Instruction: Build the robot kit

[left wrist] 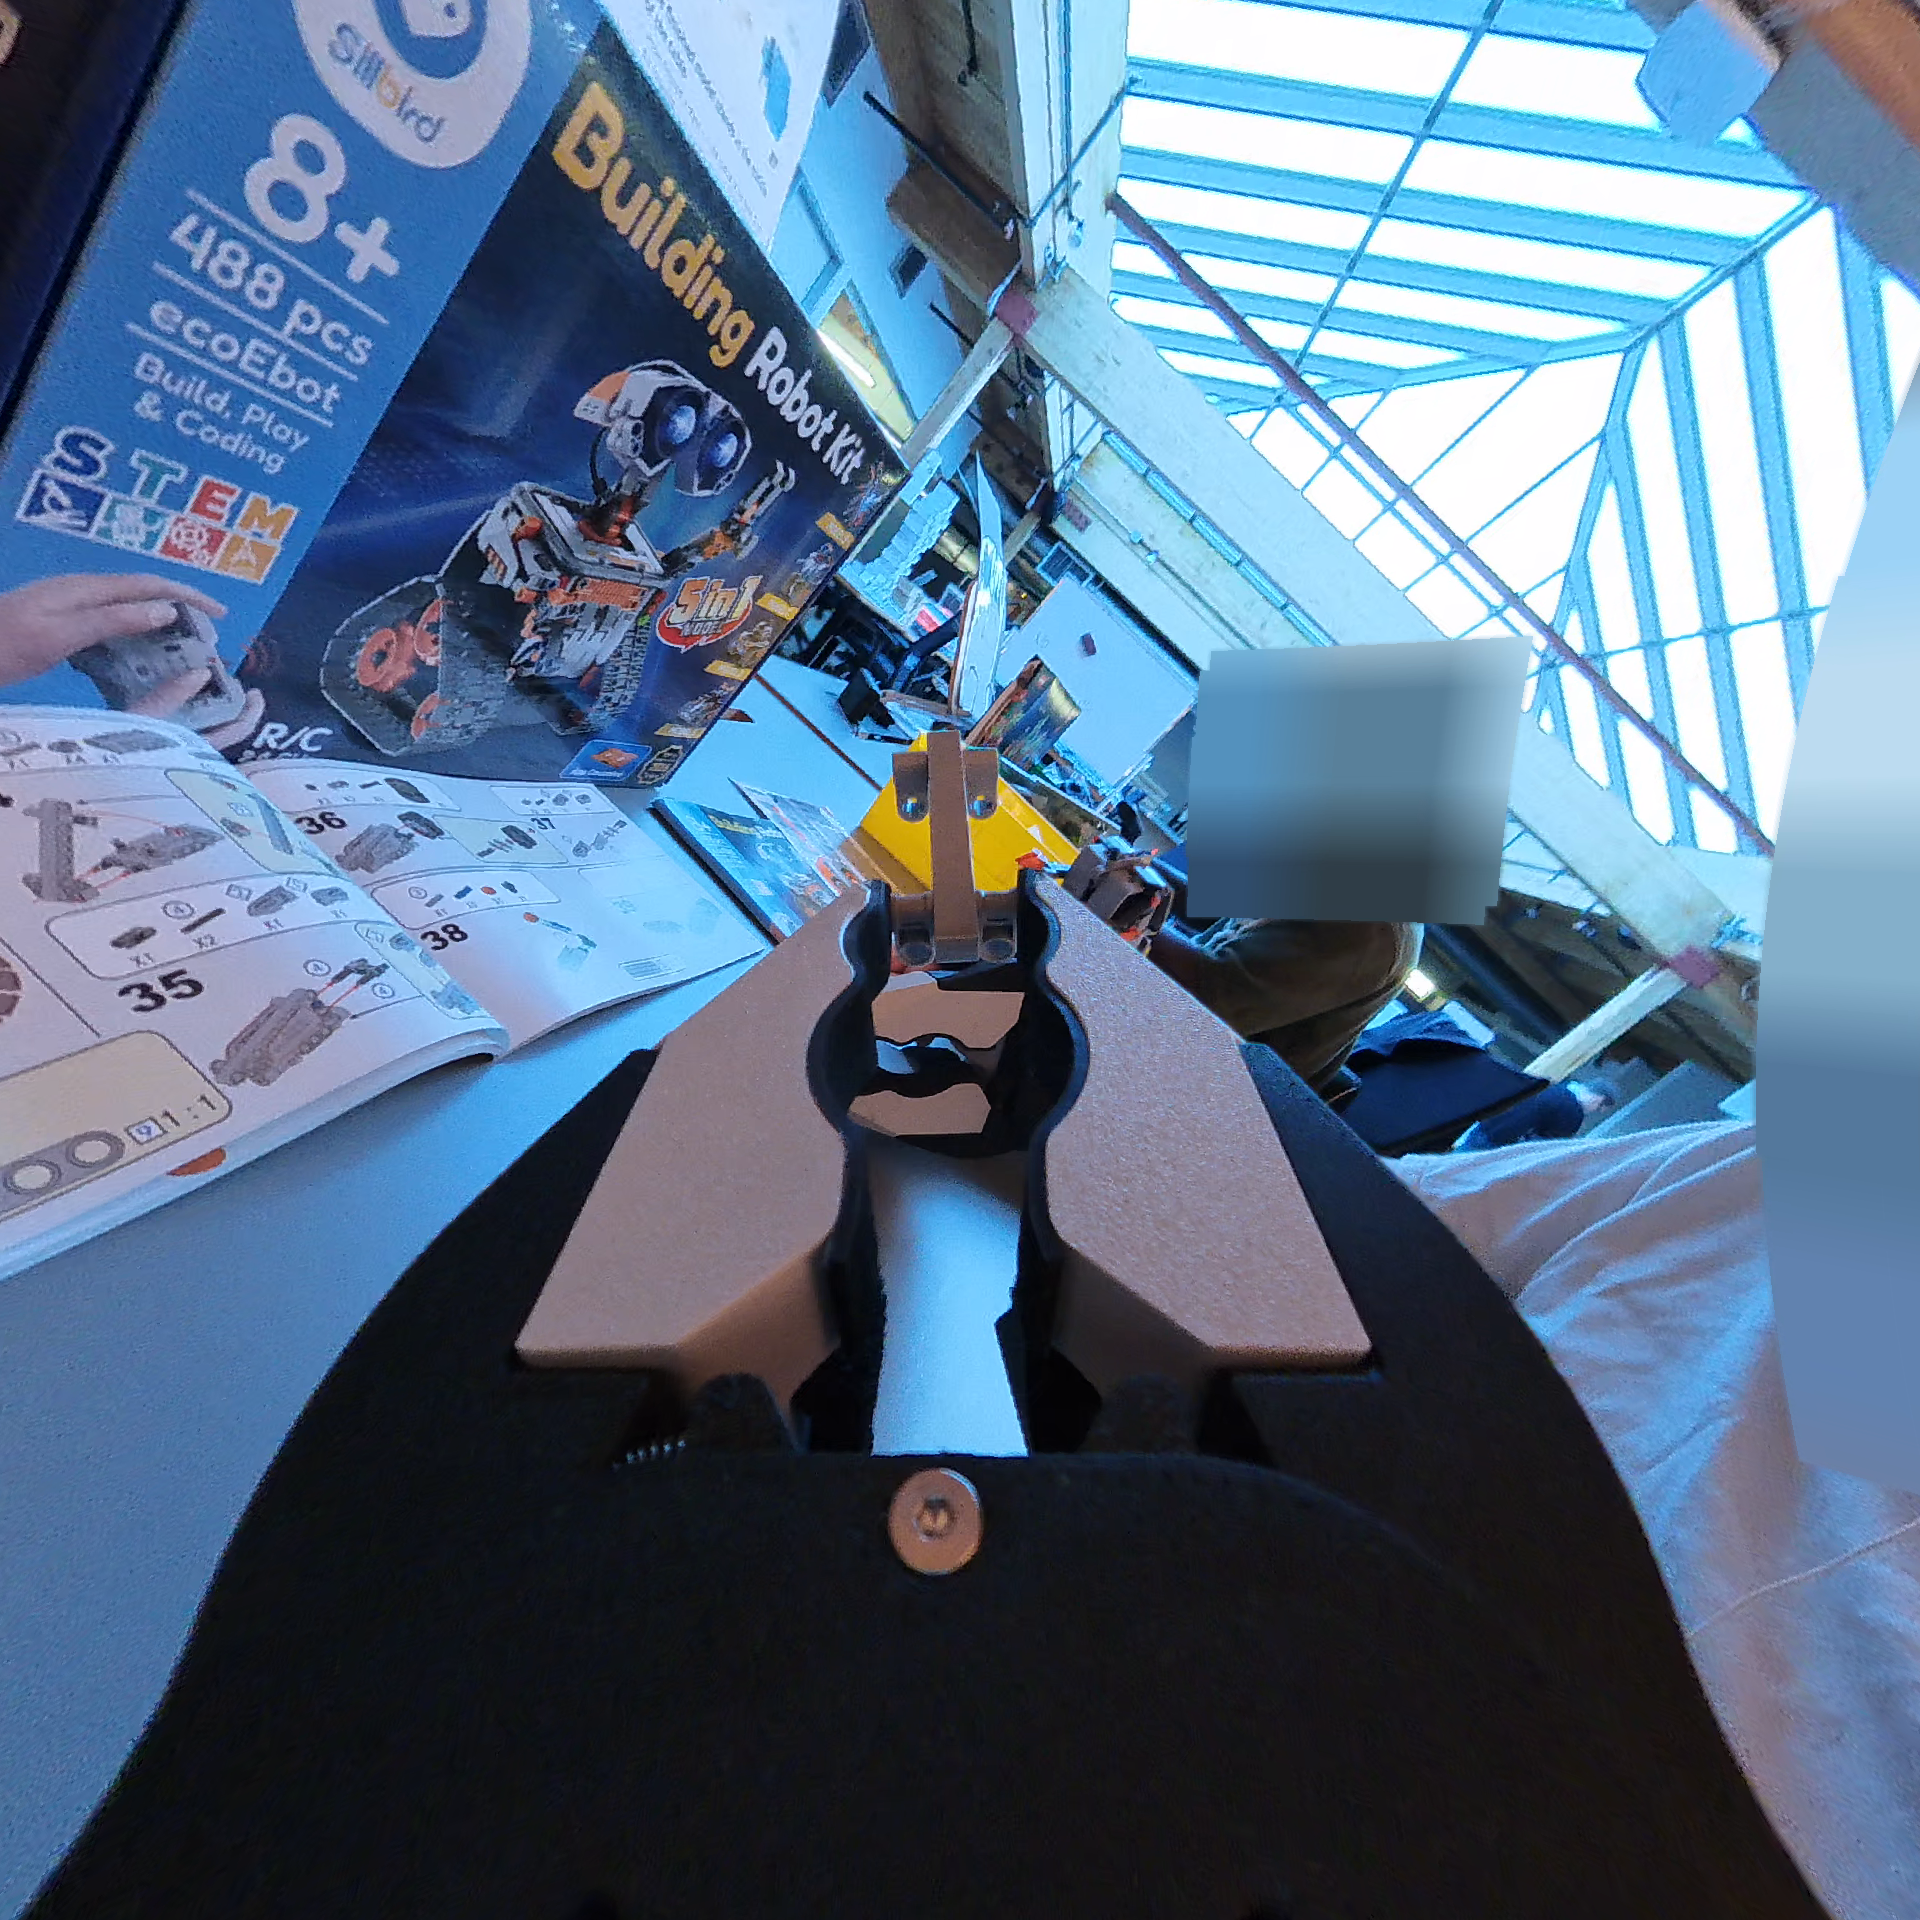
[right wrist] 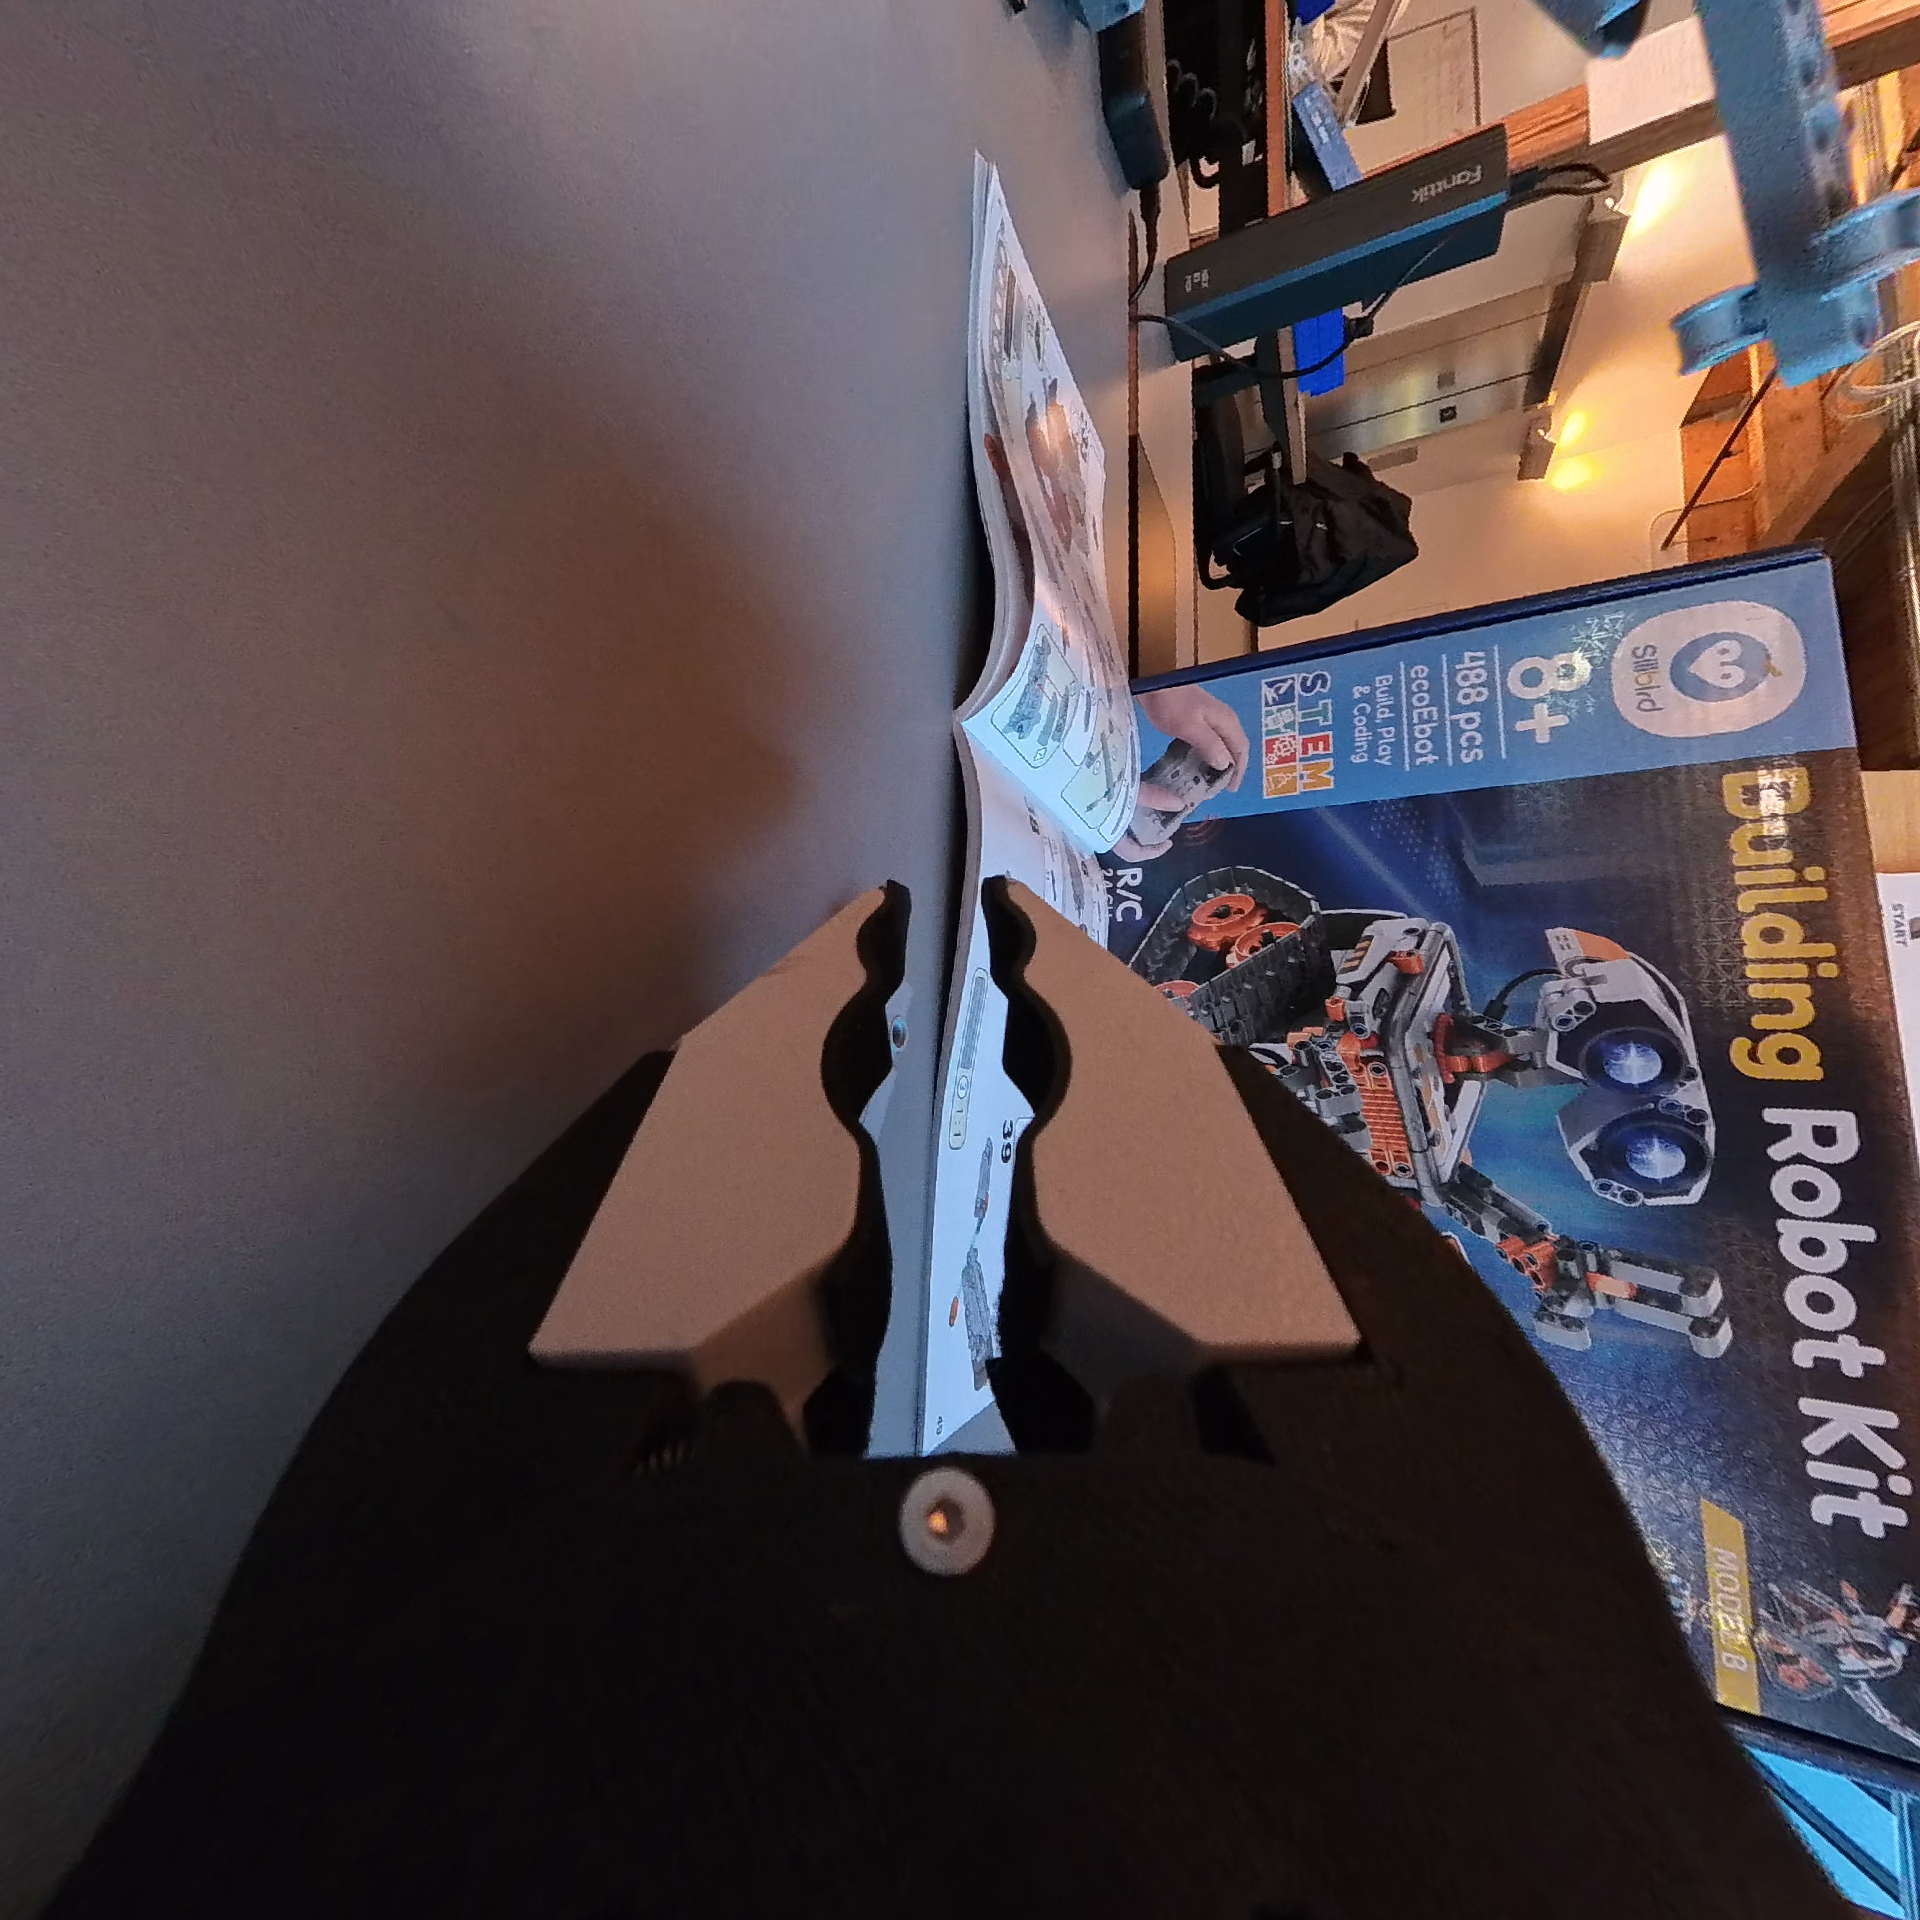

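Note:
My left gripper [left wrist: 956, 904] is shut on a small grey building-block assembly [left wrist: 951, 821]: an upright beam with connectors at top and bottom, held above the grey table [left wrist: 156, 1455]. The same assembly shows blurred at the top right of the right wrist view [right wrist: 1787, 208]. My right gripper [right wrist: 945, 899] lies on its side close to the table [right wrist: 416, 520], its jaws nearly together. A tiny grey bit with a hole [right wrist: 899, 1029] shows against one finger; I cannot tell if it is gripped. An open instruction booklet [left wrist: 260, 935] [right wrist: 1039, 499] lies just beyond.
A large blue robot-kit box [left wrist: 468, 364] [right wrist: 1558, 935] stands behind the booklet. A yellow box [left wrist: 894, 831] and leaflets lie farther off. A seated person [left wrist: 1299, 987] is beyond, and a white sleeve [left wrist: 1662, 1351] is at the right. A long black device [right wrist: 1340, 239] and a black bag [right wrist: 1309, 540] lie past the table's edge.

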A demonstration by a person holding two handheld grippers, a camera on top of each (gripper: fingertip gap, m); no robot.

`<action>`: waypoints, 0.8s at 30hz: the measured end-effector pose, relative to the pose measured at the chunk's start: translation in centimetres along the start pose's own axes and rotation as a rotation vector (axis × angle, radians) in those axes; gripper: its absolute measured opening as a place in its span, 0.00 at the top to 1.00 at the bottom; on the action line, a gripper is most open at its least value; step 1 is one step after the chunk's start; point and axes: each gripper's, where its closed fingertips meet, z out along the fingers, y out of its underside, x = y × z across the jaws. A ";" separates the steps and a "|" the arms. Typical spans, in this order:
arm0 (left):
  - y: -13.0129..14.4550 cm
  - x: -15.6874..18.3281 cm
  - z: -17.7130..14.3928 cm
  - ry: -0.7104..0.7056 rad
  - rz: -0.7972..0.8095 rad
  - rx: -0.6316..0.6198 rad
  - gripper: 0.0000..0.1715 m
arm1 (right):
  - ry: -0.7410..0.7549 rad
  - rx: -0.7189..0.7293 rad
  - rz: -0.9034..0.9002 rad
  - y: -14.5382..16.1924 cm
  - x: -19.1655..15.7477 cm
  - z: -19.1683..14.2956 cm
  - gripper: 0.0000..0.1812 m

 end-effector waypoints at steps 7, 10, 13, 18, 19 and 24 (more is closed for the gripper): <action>1.3 -1.2 0.0 -0.124 0.158 -0.121 0.87 | -0.001 -0.001 -0.001 0.0 0.0 0.0 0.92; 3.5 -2.9 0.0 -0.271 0.336 -0.293 0.87 | 0.006 -0.004 -0.005 0.1 0.2 -0.1 0.92; 5.9 -4.7 -0.5 -0.398 0.503 -0.465 0.87 | 0.011 -0.005 -0.002 0.2 0.4 -0.2 0.92; 8.6 -7.1 -1.4 -0.498 0.623 -0.609 0.87 | 0.011 -0.004 -0.003 0.2 0.5 -0.2 0.92; 8.8 -7.3 -1.4 -0.499 0.626 -0.616 0.87 | 0.011 -0.005 -0.006 0.2 0.4 -0.2 0.92; 9.4 -7.9 -1.3 -0.488 0.610 -0.633 0.87 | 0.008 -0.010 -0.007 0.4 0.4 -0.2 0.92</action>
